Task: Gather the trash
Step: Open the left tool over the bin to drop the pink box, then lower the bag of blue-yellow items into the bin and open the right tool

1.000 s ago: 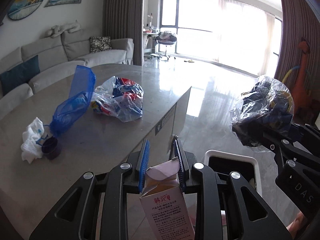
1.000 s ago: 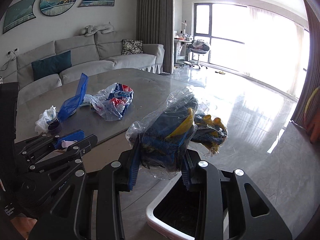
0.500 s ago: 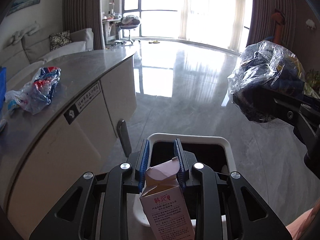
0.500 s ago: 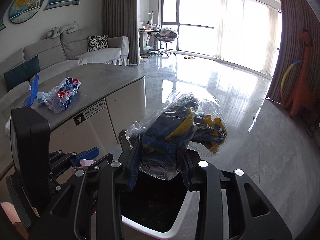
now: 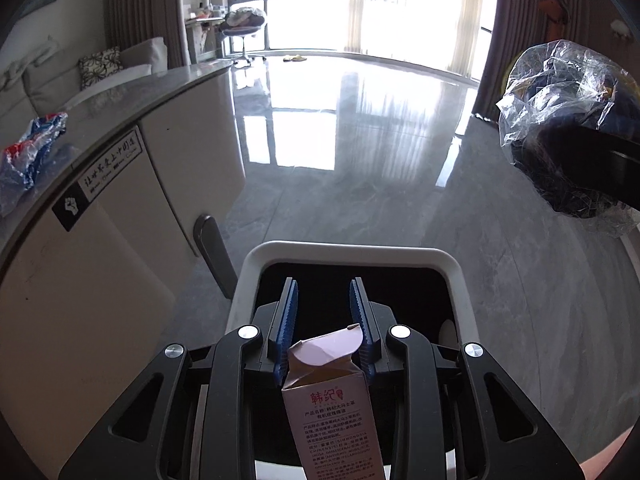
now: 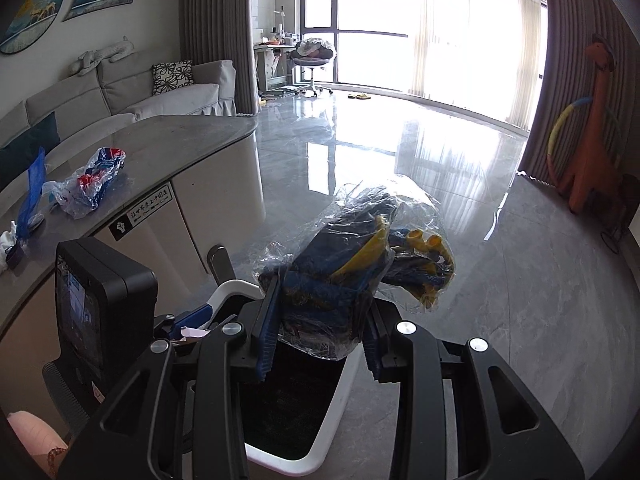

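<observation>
My left gripper (image 5: 324,296) hangs over the white-rimmed trash bin (image 5: 452,264) with its black inside. Its jaws stand a little wider than the small pink carton (image 5: 332,400), which sits low between them and looks loose. My right gripper (image 6: 320,300) is shut on a clear plastic bag of blue and yellow trash (image 6: 360,256), held above the bin's rim (image 6: 340,392). That bag also shows at the right of the left wrist view (image 5: 568,128).
The grey counter (image 6: 168,144) at the left holds a red-blue plastic bag (image 6: 92,180), a blue bag (image 6: 34,188) and a white tissue (image 6: 6,240). A cabinet handle (image 5: 210,248) stands beside the bin. An orange toy (image 6: 596,132) stands at the far right.
Both grippers swung from the counter to over the bin. The left jaws have opened slightly and the carton has slid lower. The right gripper still holds its bag.
</observation>
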Motion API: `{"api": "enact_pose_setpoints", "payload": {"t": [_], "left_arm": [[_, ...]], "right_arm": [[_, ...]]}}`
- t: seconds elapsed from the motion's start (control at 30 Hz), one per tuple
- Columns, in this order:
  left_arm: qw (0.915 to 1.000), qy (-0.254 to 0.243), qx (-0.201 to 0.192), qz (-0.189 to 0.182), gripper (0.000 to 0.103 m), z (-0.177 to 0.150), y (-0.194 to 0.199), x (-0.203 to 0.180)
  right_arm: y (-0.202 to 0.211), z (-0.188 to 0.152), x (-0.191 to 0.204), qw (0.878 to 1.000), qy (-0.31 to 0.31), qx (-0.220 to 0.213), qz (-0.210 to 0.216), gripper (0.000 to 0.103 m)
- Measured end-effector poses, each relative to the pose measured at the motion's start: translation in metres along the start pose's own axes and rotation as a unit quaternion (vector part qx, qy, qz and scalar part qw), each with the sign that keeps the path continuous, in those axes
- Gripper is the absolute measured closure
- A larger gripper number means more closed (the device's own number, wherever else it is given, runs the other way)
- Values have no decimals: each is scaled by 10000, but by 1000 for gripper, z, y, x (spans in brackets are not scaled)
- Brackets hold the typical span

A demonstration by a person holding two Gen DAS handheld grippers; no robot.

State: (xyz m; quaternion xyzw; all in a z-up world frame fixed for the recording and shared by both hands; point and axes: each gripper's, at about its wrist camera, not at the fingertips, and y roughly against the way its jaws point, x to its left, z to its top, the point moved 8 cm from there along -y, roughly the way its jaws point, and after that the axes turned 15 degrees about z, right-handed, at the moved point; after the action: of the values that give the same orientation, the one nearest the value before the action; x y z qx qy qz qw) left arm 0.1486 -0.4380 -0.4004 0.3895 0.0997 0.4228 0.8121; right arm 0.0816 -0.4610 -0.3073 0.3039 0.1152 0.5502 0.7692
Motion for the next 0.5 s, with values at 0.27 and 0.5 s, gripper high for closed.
{"api": "enact_pose_setpoints", "payload": {"t": [0.27, 0.5], "left_arm": [[9994, -96, 50, 322, 5, -1, -5, -2], [9995, -60, 4, 300, 5, 0, 0, 0]], "right_arm": [[-2, -1, -1, 10000, 11, 40, 3, 66], [-2, -2, -3, 10000, 22, 66, 19, 66]]}}
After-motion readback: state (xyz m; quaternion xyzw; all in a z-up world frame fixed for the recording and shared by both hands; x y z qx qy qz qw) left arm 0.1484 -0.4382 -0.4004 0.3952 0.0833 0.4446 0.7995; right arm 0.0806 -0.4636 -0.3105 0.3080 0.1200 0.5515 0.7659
